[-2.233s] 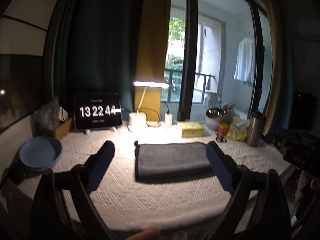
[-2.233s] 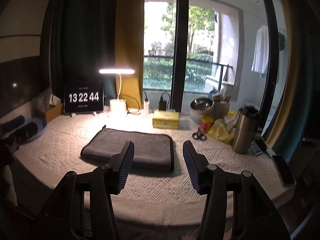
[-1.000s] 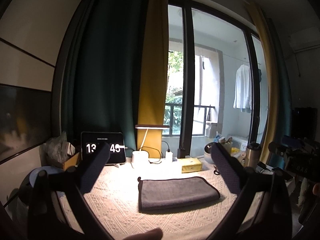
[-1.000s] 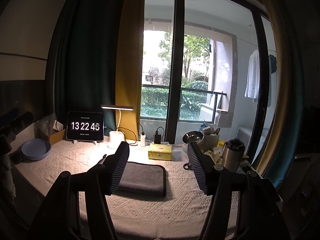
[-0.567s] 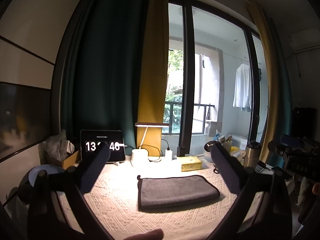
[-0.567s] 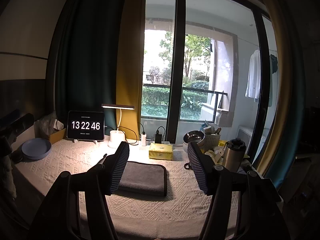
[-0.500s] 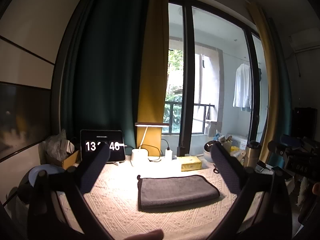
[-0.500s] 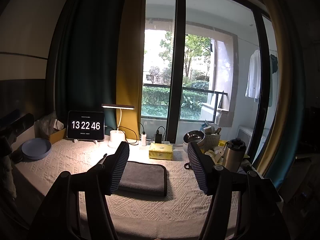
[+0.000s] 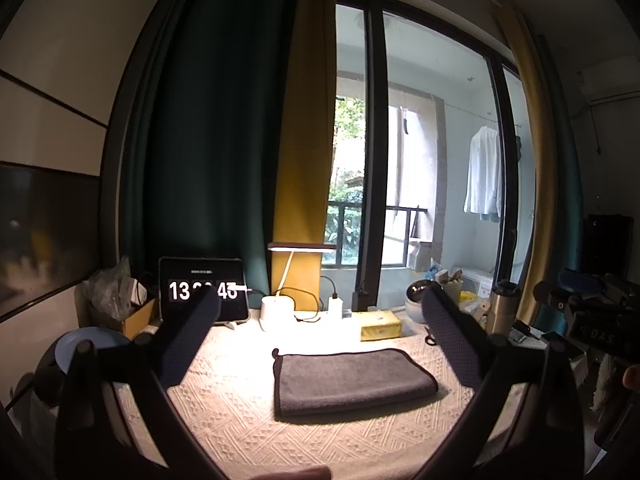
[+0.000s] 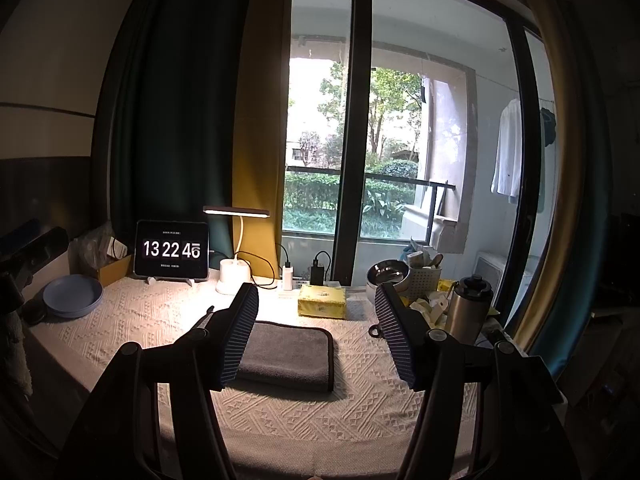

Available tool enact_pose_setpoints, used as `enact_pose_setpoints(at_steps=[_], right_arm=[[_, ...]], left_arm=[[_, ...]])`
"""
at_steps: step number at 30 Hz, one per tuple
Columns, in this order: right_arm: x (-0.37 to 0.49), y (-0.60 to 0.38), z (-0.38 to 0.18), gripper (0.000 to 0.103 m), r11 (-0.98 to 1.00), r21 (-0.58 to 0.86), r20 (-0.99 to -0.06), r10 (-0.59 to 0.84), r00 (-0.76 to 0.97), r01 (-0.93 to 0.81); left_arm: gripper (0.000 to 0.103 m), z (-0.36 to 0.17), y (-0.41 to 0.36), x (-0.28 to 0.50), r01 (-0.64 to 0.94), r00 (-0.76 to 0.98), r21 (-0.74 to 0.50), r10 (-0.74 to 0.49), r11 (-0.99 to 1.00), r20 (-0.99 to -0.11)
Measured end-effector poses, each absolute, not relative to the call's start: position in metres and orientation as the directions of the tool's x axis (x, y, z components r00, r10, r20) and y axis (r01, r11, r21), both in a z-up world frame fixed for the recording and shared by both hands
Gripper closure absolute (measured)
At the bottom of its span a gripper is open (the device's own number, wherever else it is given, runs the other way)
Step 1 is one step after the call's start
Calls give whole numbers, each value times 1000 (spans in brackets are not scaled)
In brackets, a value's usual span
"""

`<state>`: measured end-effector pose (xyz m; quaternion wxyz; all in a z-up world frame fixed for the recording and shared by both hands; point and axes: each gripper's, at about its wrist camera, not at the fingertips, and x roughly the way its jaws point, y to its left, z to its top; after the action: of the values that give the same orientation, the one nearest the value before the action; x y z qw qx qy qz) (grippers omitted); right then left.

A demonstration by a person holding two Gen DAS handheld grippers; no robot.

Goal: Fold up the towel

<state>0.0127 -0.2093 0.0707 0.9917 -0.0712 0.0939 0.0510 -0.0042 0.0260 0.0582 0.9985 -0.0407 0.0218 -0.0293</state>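
Observation:
A grey towel point(image 9: 352, 380) lies folded into a flat rectangle on the white textured tablecloth point(image 9: 224, 412). It also shows in the right wrist view point(image 10: 288, 354). My left gripper point(image 9: 316, 316) is open and empty, held back from the table and above the towel. My right gripper point(image 10: 316, 312) is open and empty, also back from the table, with its left finger point(image 10: 240, 332) covering the towel's left end. The right gripper shows at the right edge of the left wrist view point(image 9: 592, 312).
At the table's back stand a tablet clock point(image 10: 171, 250), a lit white desk lamp point(image 10: 234, 240), a yellow tissue box point(image 10: 322, 300), a steel bowl point(image 10: 386, 274) and a steel flask point(image 10: 468, 310). A blue plate point(image 10: 72, 295) sits at the left. Curtains and a window are behind.
Both grippers rose and pulled back from the table between 2.2 s and 1 s ago. Since then they have stayed almost still. The towel has not moved.

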Motion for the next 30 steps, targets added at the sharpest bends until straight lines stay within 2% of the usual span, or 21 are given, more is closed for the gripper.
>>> enact_pose_setpoints(at_steps=[30], right_arm=[[14, -208, 65, 39, 983, -133, -205, 94, 974, -123]], left_arm=[[1, 56, 23, 2, 71, 995, -93, -77, 993, -57]])
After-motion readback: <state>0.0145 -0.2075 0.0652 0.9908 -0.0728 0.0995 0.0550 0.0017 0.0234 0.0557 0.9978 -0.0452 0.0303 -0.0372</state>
